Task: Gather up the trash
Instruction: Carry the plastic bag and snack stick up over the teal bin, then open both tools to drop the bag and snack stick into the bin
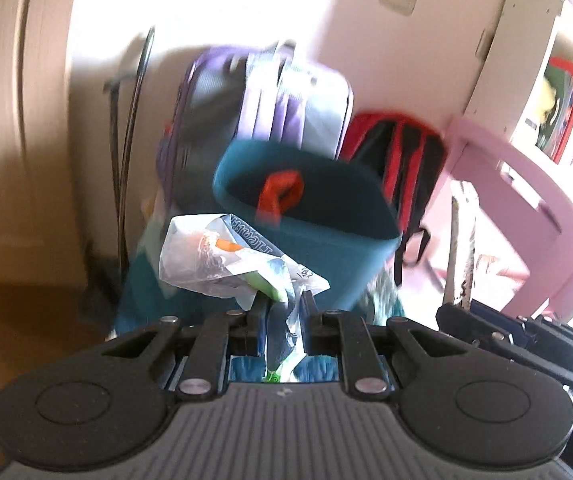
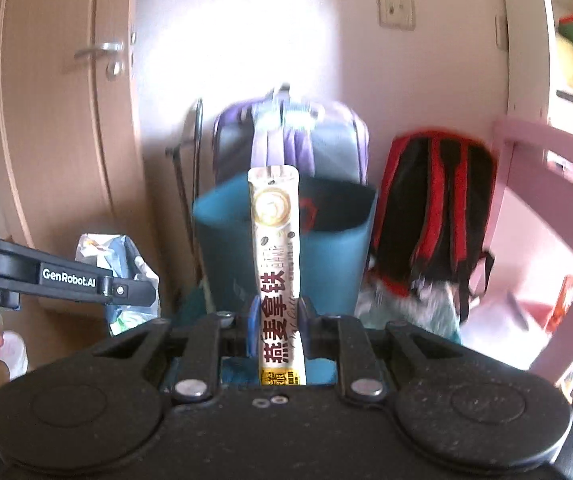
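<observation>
My left gripper [image 1: 283, 310] is shut on a crumpled white plastic wrapper [image 1: 222, 260] with orange and green print, held just in front of and below the rim of a teal trash bin [image 1: 326, 240]. The bin has an orange piece [image 1: 280, 192] inside. My right gripper [image 2: 276, 320] is shut on a long white coffee sachet [image 2: 276, 240] with Chinese print, held upright in front of the same teal bin [image 2: 334, 256]. The left gripper [image 2: 126, 288] and its wrapper [image 2: 118, 252] show at the left of the right wrist view.
A purple suitcase [image 2: 326, 140] stands behind the bin against the wall. A red and black backpack [image 2: 434, 208] leans to its right. A pink chair [image 2: 546, 184] and white shelves [image 1: 558, 60] are on the right. A wooden door [image 2: 58, 120] is on the left.
</observation>
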